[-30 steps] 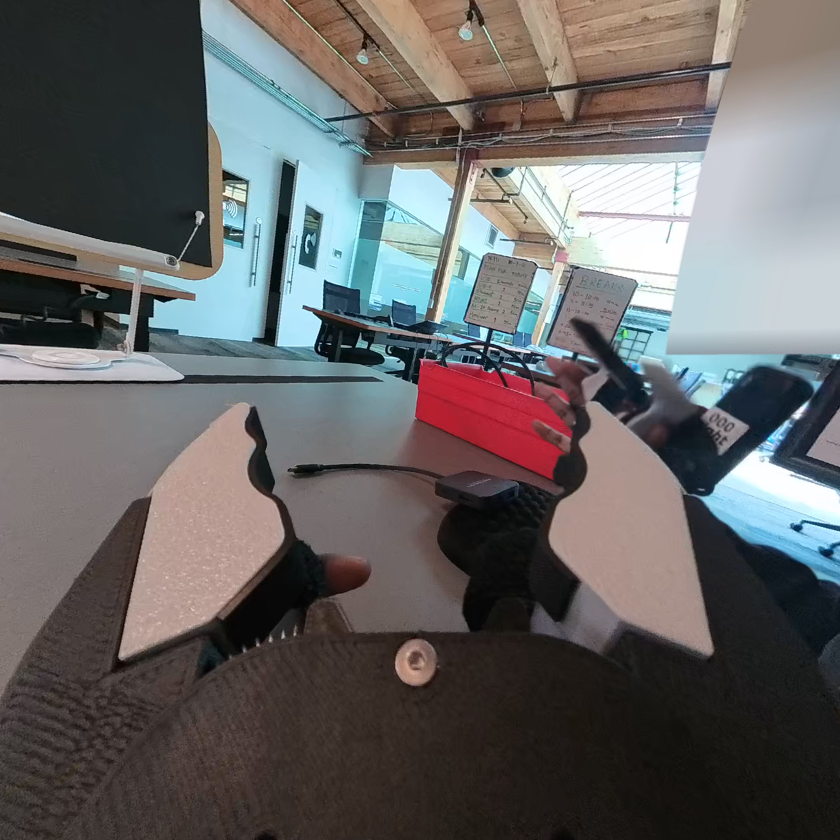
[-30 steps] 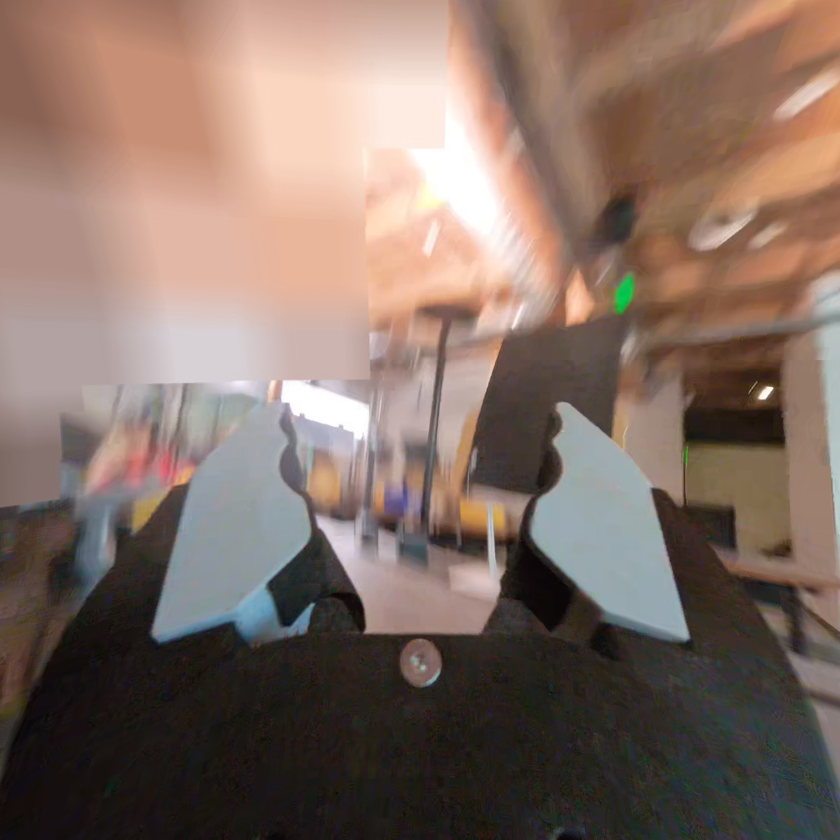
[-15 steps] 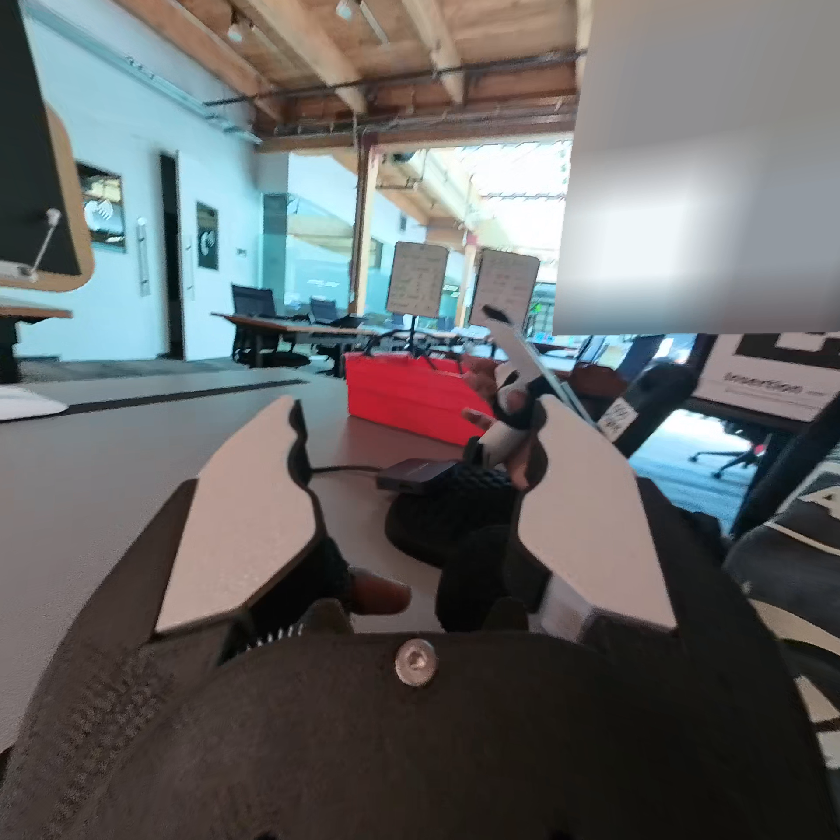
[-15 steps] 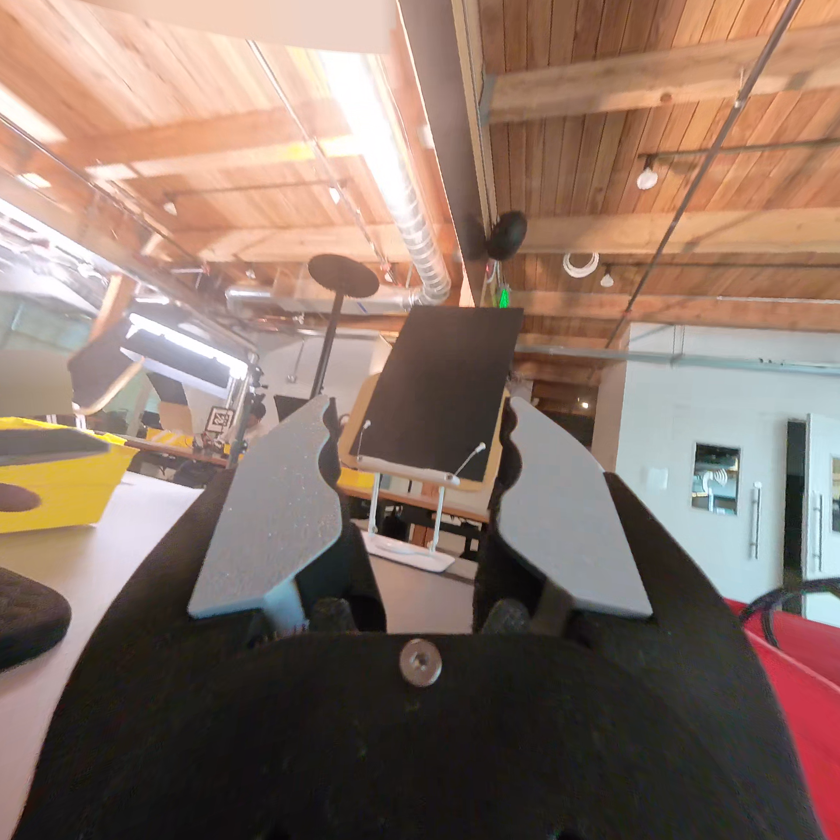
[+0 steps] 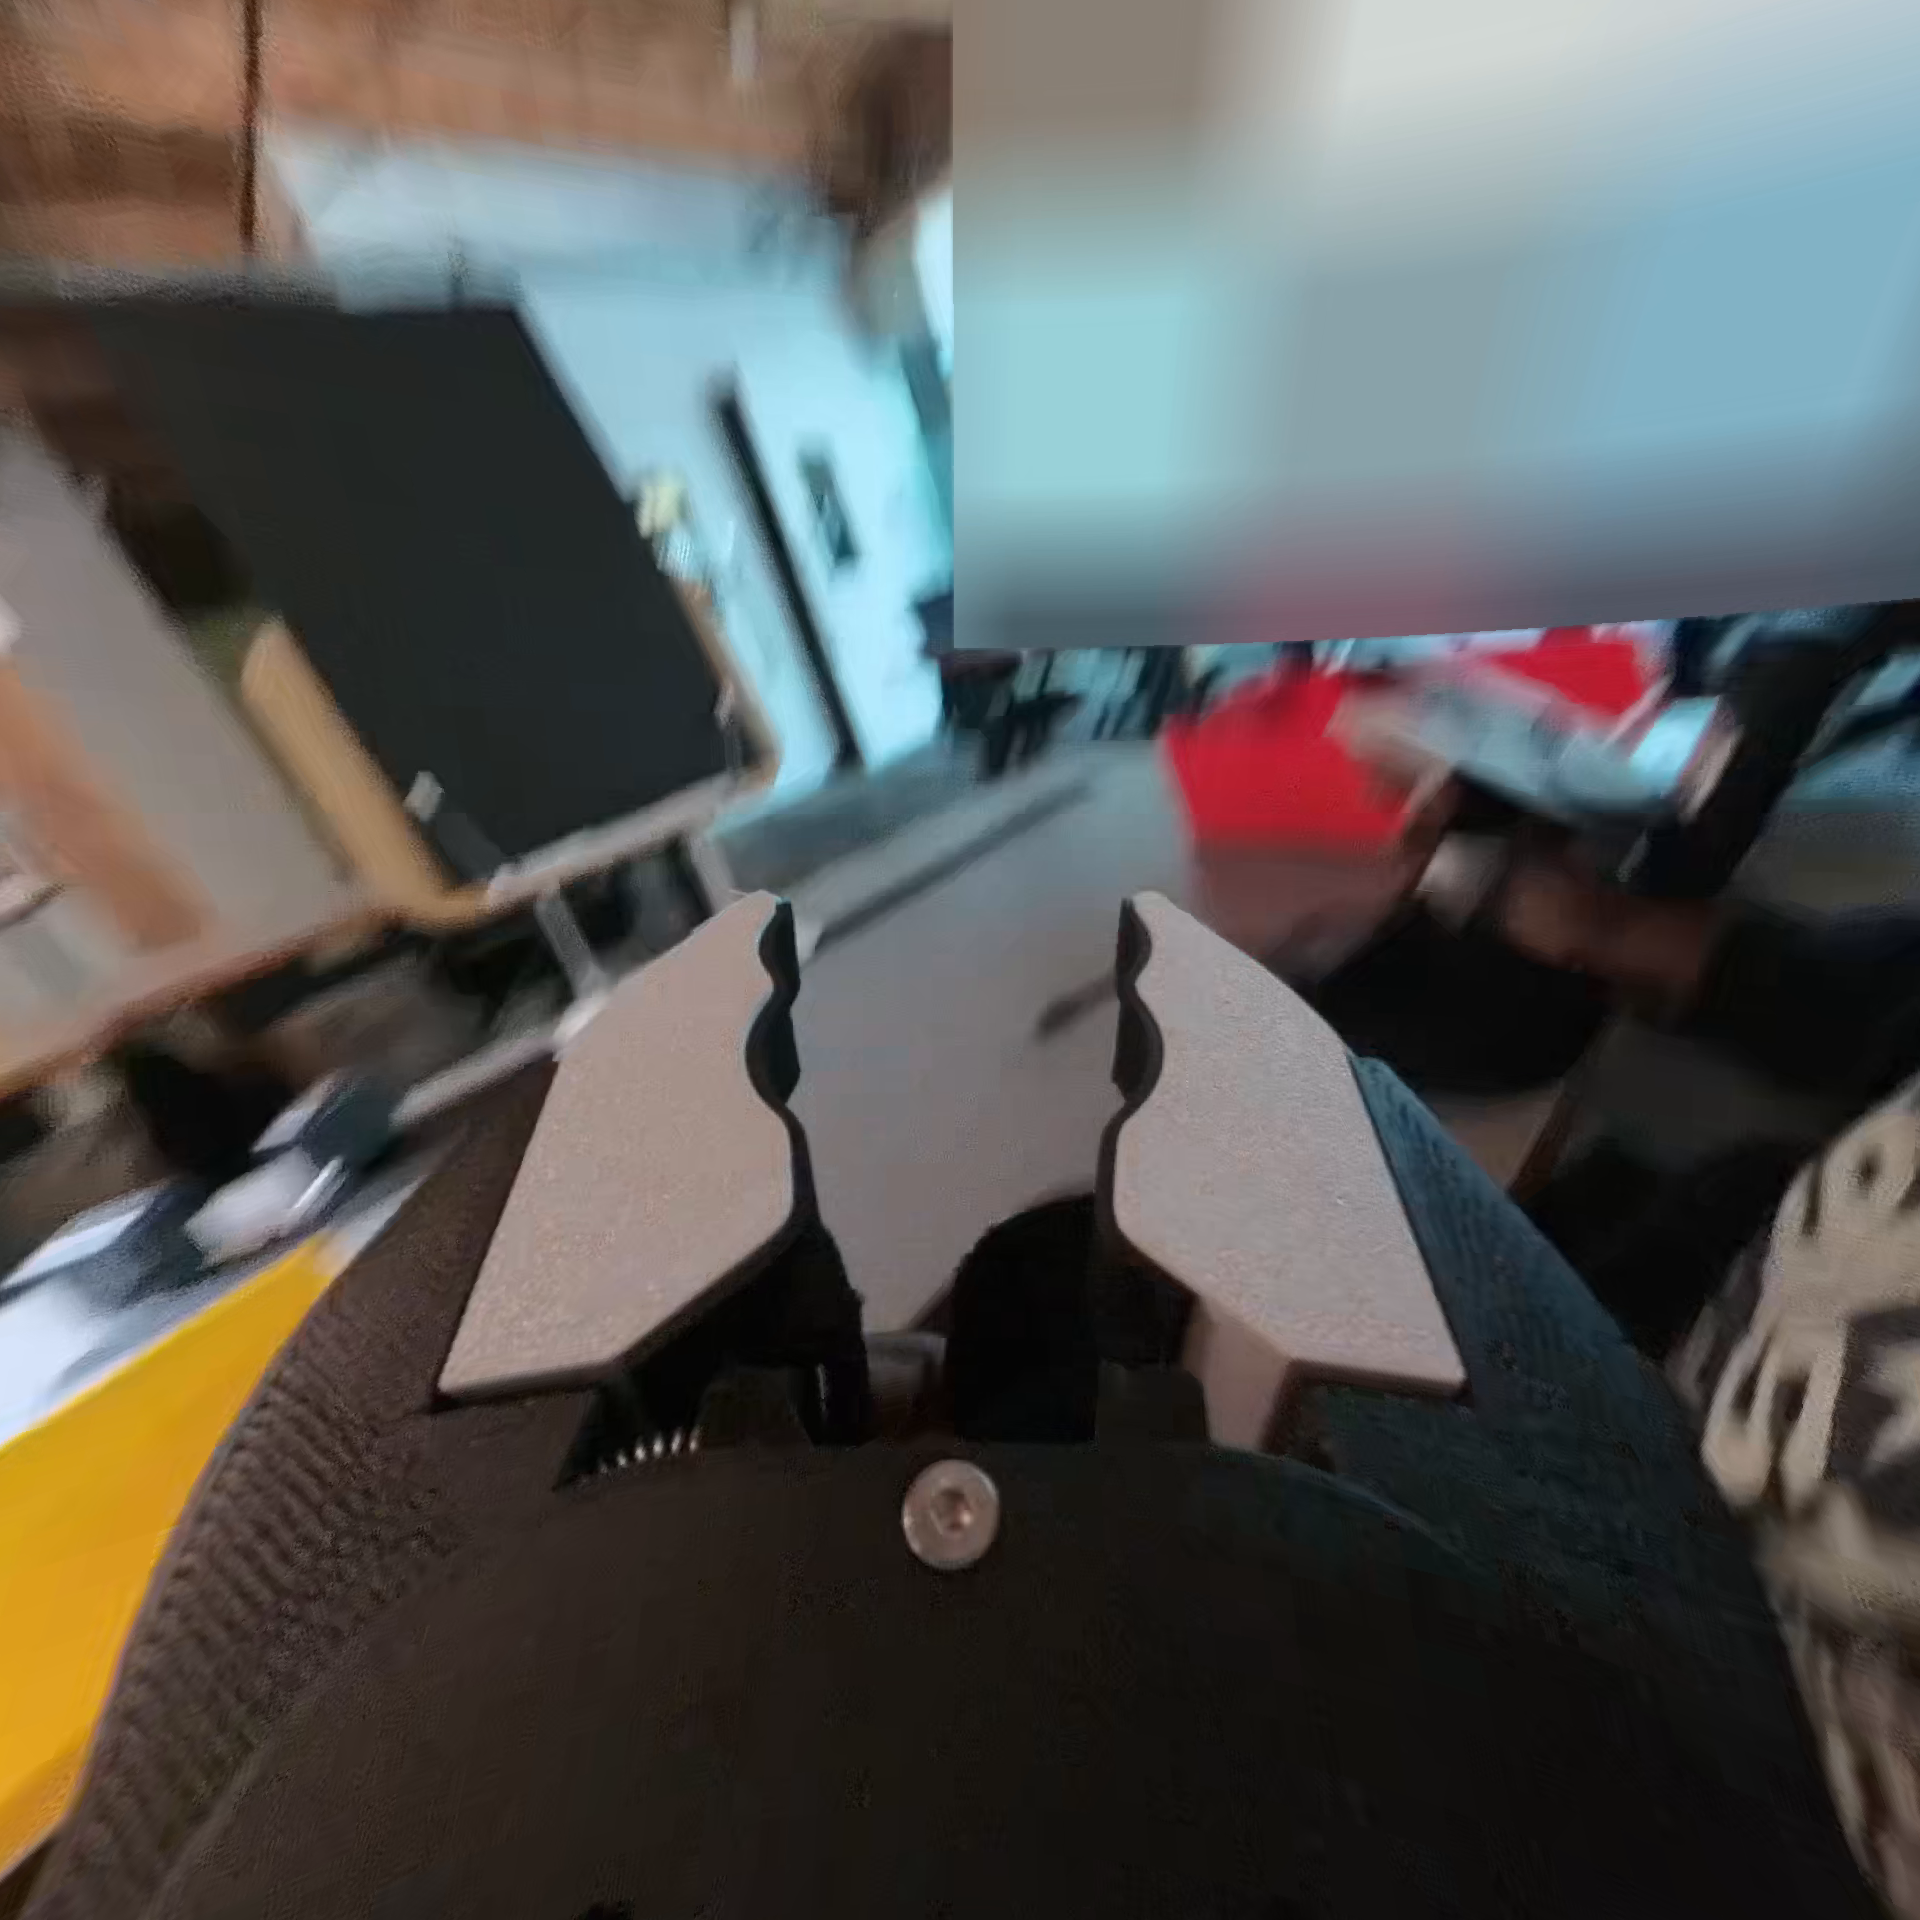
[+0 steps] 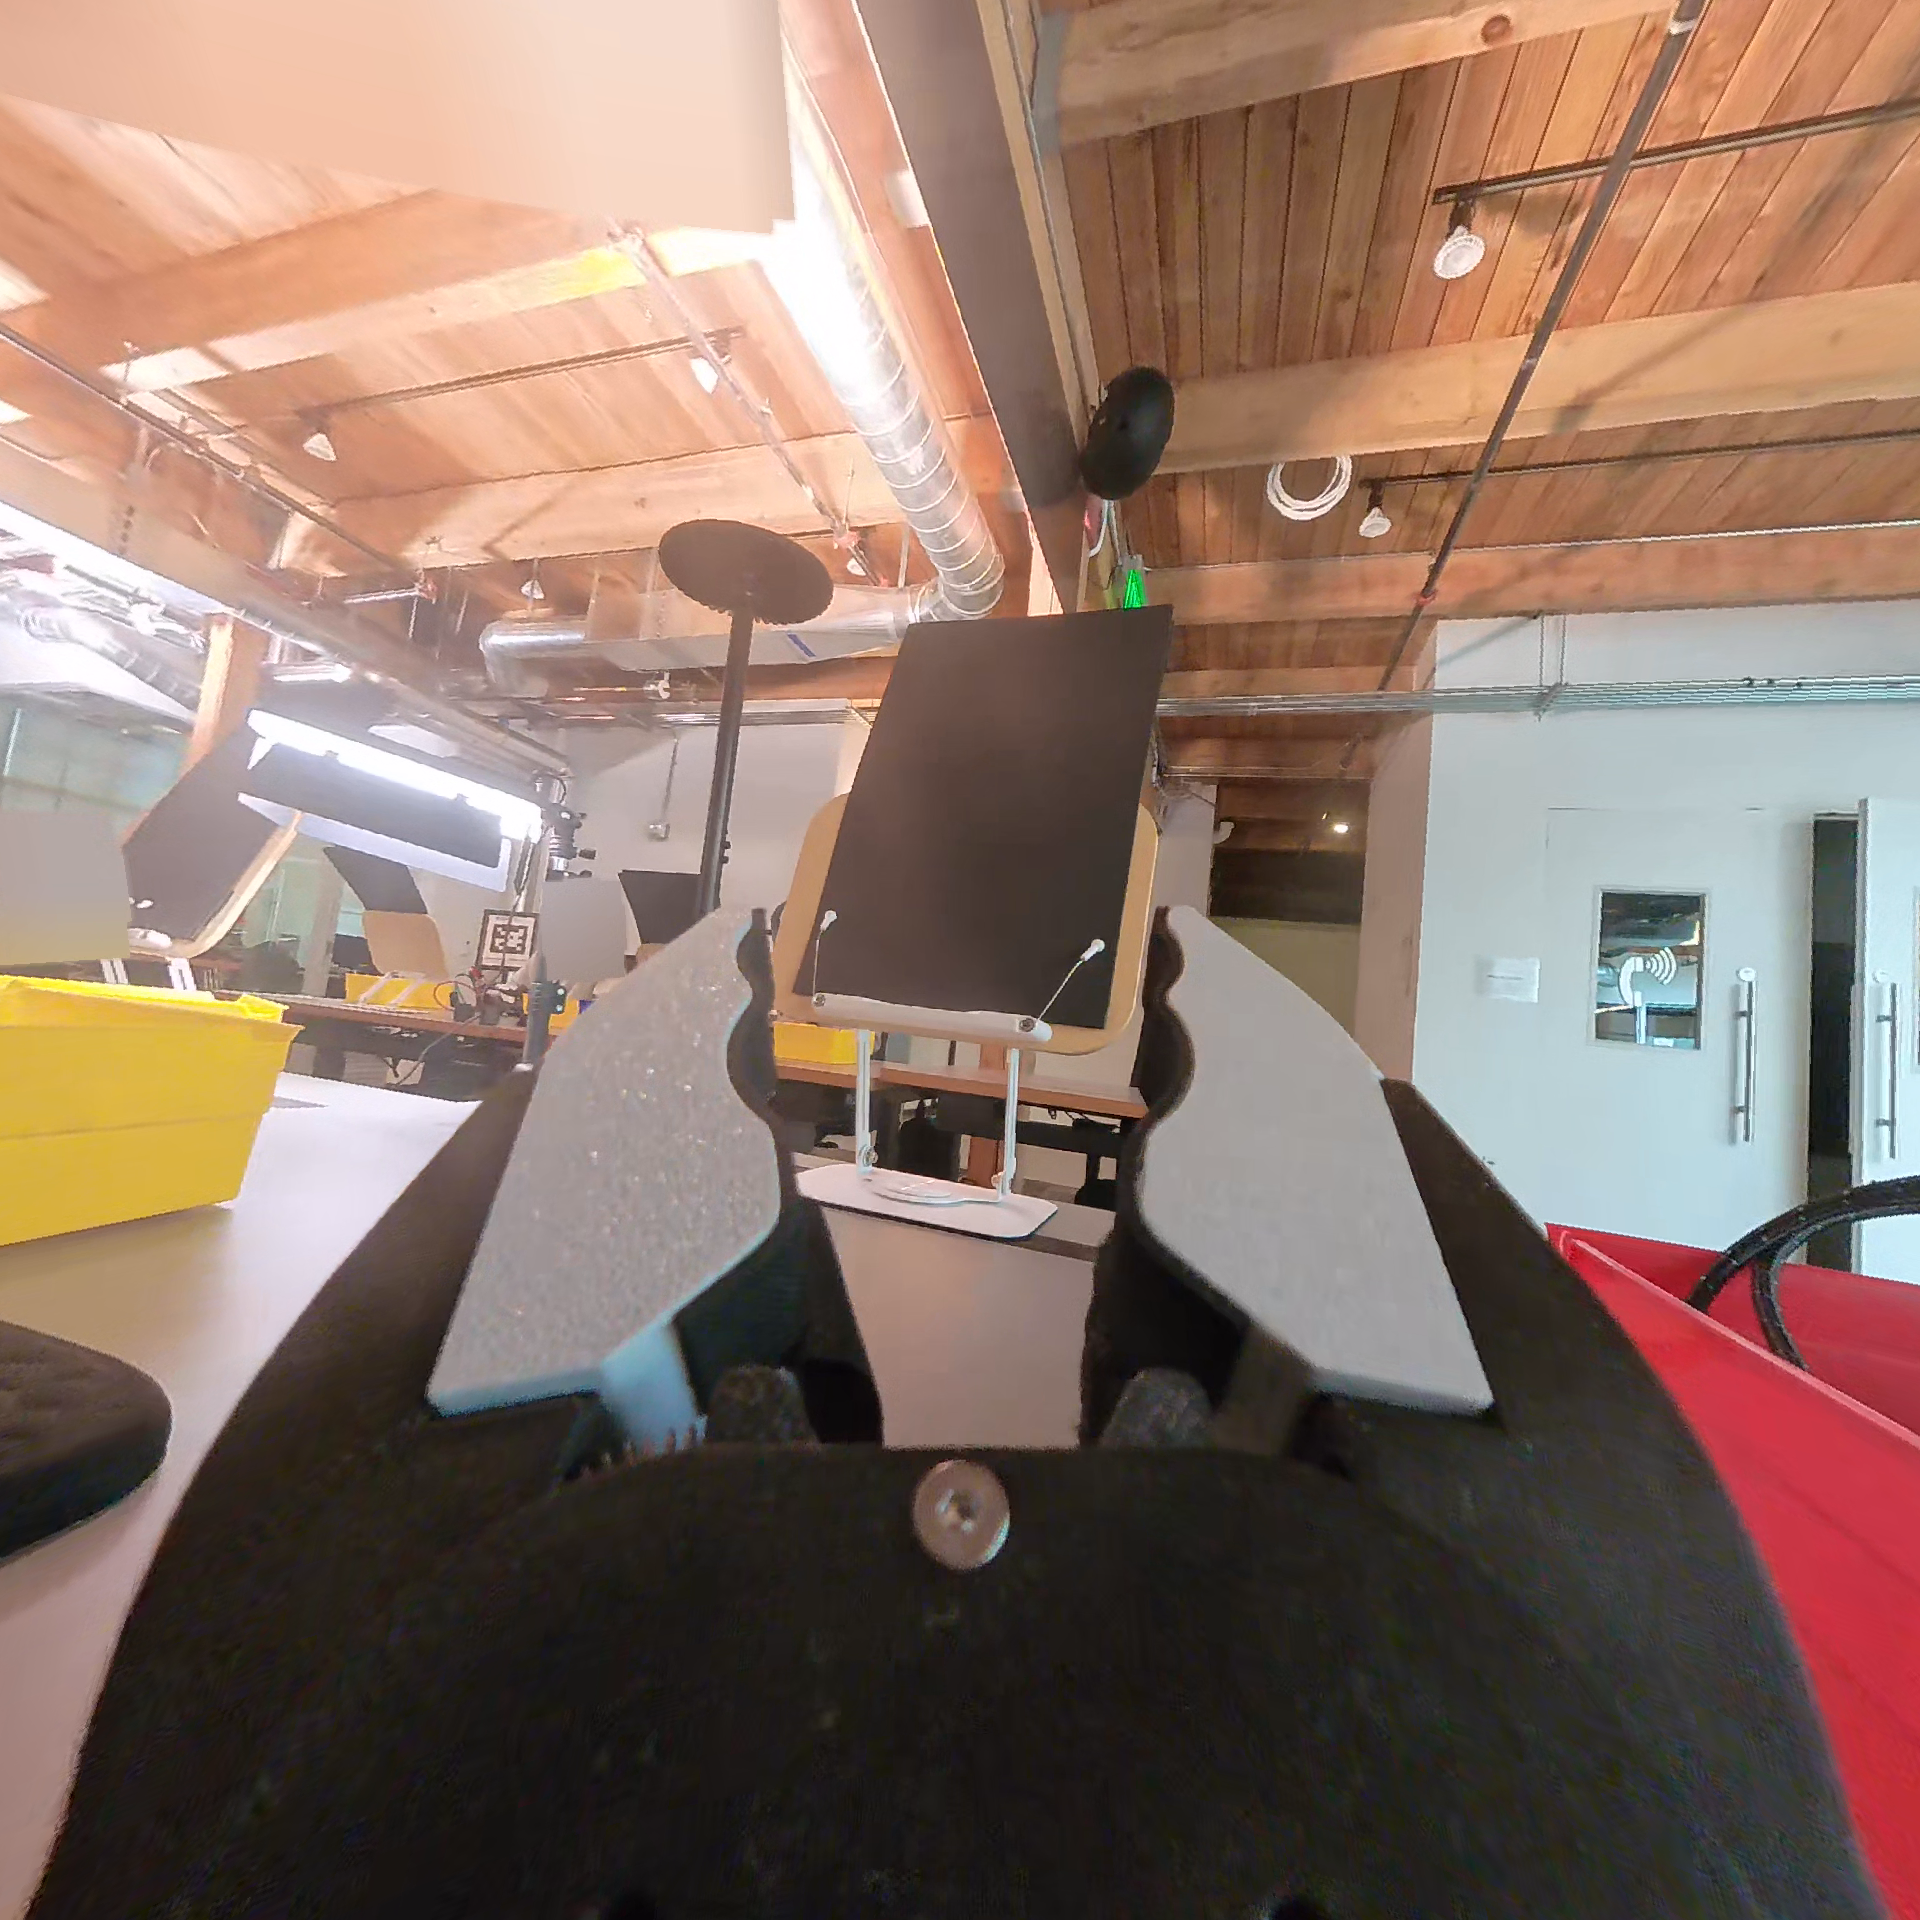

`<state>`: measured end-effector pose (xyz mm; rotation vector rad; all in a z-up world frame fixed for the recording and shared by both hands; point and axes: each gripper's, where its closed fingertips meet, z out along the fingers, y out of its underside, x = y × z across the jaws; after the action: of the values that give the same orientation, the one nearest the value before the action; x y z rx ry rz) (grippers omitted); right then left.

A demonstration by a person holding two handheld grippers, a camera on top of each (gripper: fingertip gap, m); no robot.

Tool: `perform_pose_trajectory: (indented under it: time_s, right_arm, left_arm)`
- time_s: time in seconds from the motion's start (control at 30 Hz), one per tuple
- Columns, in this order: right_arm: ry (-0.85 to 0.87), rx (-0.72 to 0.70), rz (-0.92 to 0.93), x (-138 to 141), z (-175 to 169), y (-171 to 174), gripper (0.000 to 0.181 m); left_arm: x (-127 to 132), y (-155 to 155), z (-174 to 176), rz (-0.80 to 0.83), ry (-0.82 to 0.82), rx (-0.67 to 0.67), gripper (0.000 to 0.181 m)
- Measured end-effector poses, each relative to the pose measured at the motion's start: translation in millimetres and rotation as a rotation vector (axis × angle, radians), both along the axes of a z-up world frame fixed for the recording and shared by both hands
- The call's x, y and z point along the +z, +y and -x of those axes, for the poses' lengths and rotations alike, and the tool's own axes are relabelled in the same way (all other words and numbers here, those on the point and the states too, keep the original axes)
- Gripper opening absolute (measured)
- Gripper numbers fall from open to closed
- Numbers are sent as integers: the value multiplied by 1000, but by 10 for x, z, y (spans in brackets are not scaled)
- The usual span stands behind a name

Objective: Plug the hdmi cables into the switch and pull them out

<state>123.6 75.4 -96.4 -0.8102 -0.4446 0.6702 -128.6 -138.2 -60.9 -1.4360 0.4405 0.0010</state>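
Note:
The left wrist view is motion-blurred. My left gripper [image 5: 956, 935] is open and empty above the grey table [image 5: 935, 1091]. A thin dark cable end [image 5: 1075, 1003] lies on the table just past its right fingertip. The switch does not show clearly in either view. My right gripper [image 6: 961, 935] is open and empty, low over the table [image 6: 966, 1320], pointing at a black board on a white stand [image 6: 987, 831]. A black cable loop [image 6: 1766, 1242] rises from the red bin [image 6: 1787, 1455] on the right.
A yellow bin [image 6: 114, 1101] stands at the left and shows again in the left wrist view [image 5: 94, 1507]. A black pad [image 6: 62, 1423] lies at the left edge. The left wrist view also shows the red bin [image 5: 1278, 769], the black board [image 5: 416, 582] and a patterned sleeve [image 5: 1829, 1351].
The left gripper has swung left, blurring its view, and its jaws have narrowed. The right gripper has come down from a blurred sweep and now holds steady, facing the black board.

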Motion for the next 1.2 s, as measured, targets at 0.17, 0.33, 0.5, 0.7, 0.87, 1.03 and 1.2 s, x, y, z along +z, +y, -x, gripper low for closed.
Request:
perform_pose_trajectory:
  time_s: [0.17, 0.33, 0.5, 0.7, 0.87, 1.03, 1.2]
  right_arm:
    - [-33, -8, 7, -27, 48, 20, 69]
    - [-52, -14, -13, -25, 74, -4, 69]
    - [-68, -17, -14, -36, 97, 1, 69]
    - [-81, -9, -4, -56, 123, 14, 67]
    - [-83, -14, -4, -60, 121, 19, 66]
    - [-81, -12, 0, -63, 119, 25, 65]
    - [-79, -12, -1, -62, 114, 23, 64]
  left_arm:
    - [-801, -306, 988, 560, 165, 163, 55]
    - [-1187, -226, 1509, 809, 396, 102, 49]
    - [-1607, 5, 1657, 906, 573, -104, 49]
    - [-2002, 86, 1905, 1001, 704, -128, 35]
    - [-1768, 179, 1981, 818, 712, 6, 13]
    - [-782, 116, 2296, 409, 735, 459, 7]
    - [704, -428, 2255, -247, 777, 990, 6]
